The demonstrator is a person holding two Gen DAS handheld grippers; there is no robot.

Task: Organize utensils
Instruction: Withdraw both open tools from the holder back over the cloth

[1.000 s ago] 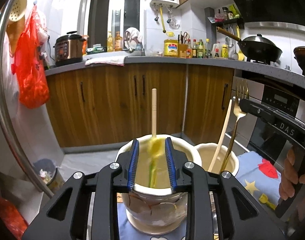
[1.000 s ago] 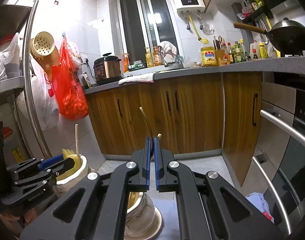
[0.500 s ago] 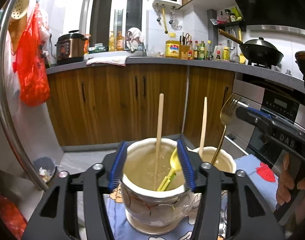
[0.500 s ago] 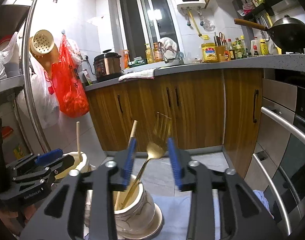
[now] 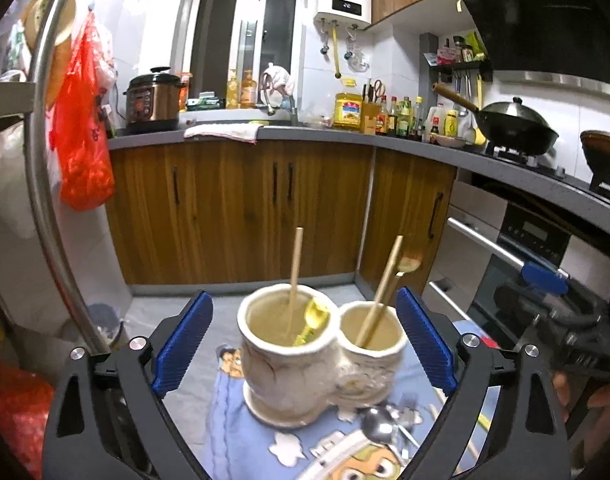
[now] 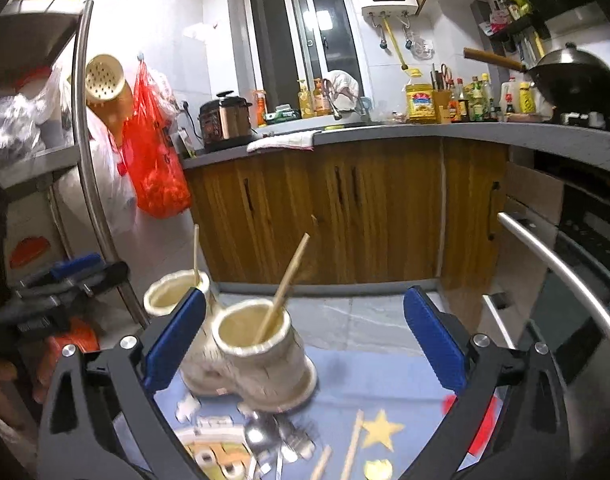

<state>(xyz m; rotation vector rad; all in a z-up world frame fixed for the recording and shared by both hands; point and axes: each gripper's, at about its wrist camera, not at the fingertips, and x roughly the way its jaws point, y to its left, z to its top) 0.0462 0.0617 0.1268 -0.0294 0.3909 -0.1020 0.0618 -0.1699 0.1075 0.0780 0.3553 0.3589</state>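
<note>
- Left gripper point(image 5: 303, 334) and right gripper point(image 6: 303, 338) — jaws apart, nothing held.
- Cream ceramic double-cup holder point(image 5: 321, 356) stands centre; loose steel spoons point(image 6: 273, 442) and wooden chopsticks point(image 6: 355, 440) lie near it — one is to be clamped mid-handle.

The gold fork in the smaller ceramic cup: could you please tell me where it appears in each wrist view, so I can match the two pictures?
Left wrist view: the gold fork leans up and right out of the smaller cup, right of centre, beside a wooden chopstick.
Right wrist view: the fork is too blurred to make out; only a chopstick shows clearly in that cup.
Shared landmark: the red plastic bag hanging at left.
</note>
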